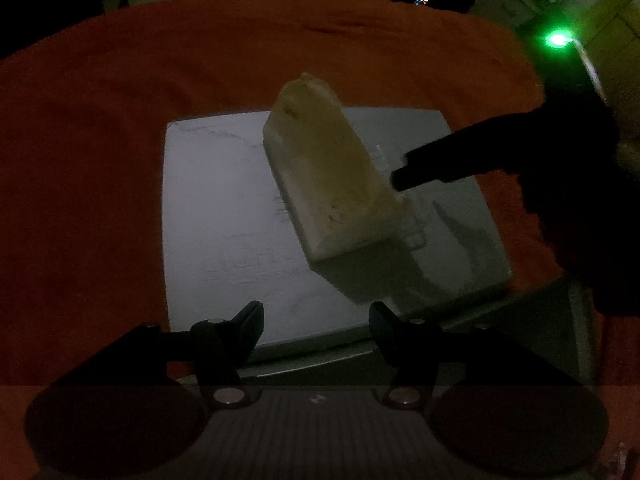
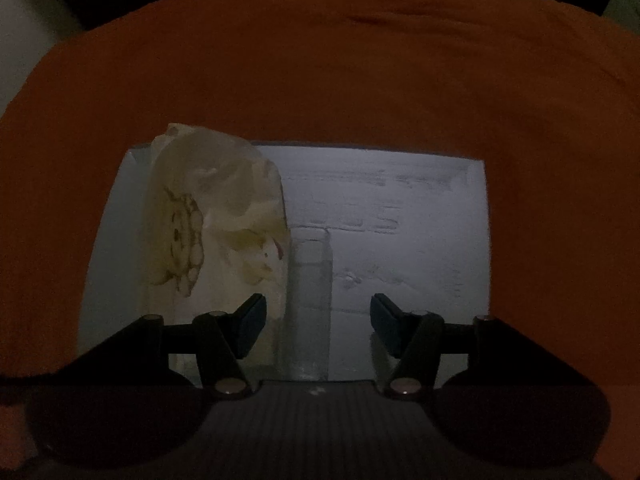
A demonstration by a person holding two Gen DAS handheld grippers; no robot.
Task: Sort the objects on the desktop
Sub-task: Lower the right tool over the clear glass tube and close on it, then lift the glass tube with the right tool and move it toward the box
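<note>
A pale tissue pack [image 1: 320, 172] with a faint yellow print stands tilted on a flat white box [image 1: 220, 220] in the left wrist view. My left gripper [image 1: 316, 314] hovers open at the box's near edge, nothing between its fingers. A dark finger of my right gripper [image 1: 440, 160] reaches in from the right, close to the pack's side. Through the right wrist camera the pack [image 2: 216, 220] is at the left of the box [image 2: 400, 220]. Beside it lies a clear tube-like thing [image 2: 310, 308]. My right gripper [image 2: 317, 306] stands open astride that tube, pads apart from it.
An orange cloth [image 1: 120, 120] covers the table around the box [image 2: 320, 60]. A grey panel [image 1: 540, 320] shows past the box's near right corner. A green light [image 1: 556, 40] glows at the far right. The room is dark, with dim clutter beyond the table.
</note>
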